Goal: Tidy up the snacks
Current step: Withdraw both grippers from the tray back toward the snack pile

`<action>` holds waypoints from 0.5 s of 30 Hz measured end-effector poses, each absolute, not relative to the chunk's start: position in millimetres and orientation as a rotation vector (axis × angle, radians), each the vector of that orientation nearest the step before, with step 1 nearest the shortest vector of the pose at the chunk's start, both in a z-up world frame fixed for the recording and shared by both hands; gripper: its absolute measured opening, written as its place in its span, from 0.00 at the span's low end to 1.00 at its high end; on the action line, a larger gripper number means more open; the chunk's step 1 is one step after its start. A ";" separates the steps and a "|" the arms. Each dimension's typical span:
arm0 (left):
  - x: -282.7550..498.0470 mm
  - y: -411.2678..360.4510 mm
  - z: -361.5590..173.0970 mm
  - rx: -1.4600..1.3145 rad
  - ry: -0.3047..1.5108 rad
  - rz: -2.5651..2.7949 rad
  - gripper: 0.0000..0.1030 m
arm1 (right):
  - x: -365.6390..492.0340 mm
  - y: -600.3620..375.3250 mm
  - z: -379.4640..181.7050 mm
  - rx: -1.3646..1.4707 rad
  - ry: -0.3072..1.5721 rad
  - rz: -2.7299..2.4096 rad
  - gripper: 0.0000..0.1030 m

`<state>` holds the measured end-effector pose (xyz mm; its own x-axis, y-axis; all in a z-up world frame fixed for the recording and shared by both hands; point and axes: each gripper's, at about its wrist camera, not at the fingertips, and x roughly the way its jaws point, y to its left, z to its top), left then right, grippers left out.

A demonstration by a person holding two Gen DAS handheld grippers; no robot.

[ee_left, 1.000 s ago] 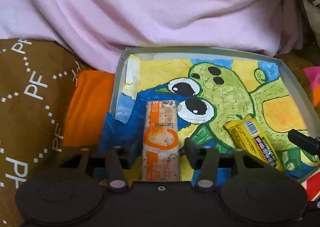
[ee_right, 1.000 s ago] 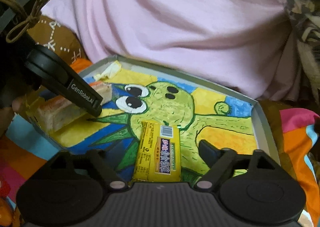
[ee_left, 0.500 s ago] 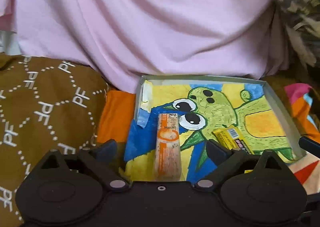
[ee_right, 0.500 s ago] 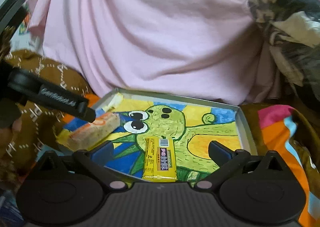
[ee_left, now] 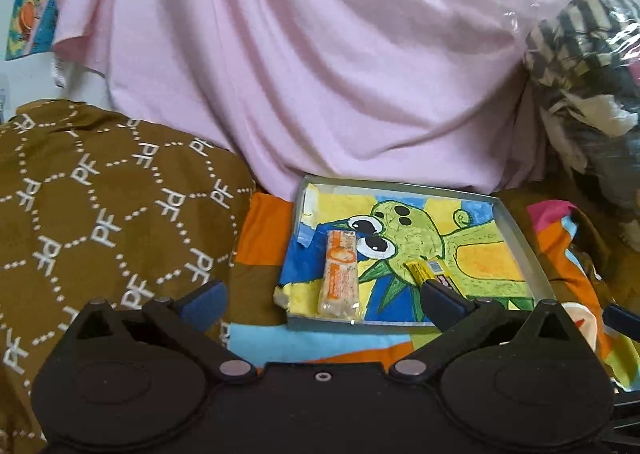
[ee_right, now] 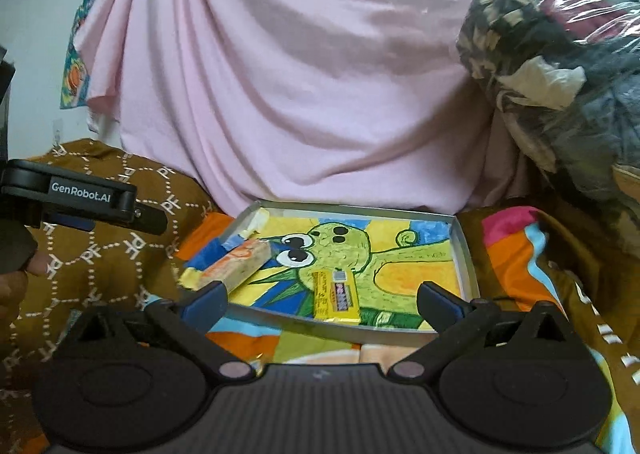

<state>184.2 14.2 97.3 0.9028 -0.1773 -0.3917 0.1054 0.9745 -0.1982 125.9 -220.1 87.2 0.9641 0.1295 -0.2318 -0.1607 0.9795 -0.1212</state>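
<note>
Tray (ee_left: 516, 230) taken as landmark, set on soft bedding, not firm surface
- orange snack bar (ee_left: 340, 274) laid in tray, left part; yellow snack bar (ee_right: 336, 296) at tray's near edge, centre
- left gripper (ee_left: 320, 296) jaws opening, nothing between; right gripper (ee_right: 322, 300) spread wide, nothing held
- risk judged: tray tipped if near rim pressed or bedding shifted; glossy wrappers likely slid
- tray shallow, rectangular, thin grey rim, painted cartoon floor; bars flat, film-wrapped

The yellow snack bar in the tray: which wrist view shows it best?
The right wrist view: the yellow snack bar lies whole and unblocked in the tray. In the left wrist view, the left gripper finger covers its near end.
</note>
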 end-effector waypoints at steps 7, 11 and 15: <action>138.4 37.0 90.8 -0.135 0.435 -0.139 0.99 | 81.5 -215.3 83.9 -0.154 0.245 0.164 1.00; 115.3 47.7 84.6 -0.131 0.455 -0.125 0.99 | 61.4 -211.3 79.4 -0.159 0.267 0.176 1.00; 93.8 53.7 74.4 -0.131 0.476 -0.117 0.99 | 45.0 -204.8 72.8 -0.168 0.283 0.193 1.00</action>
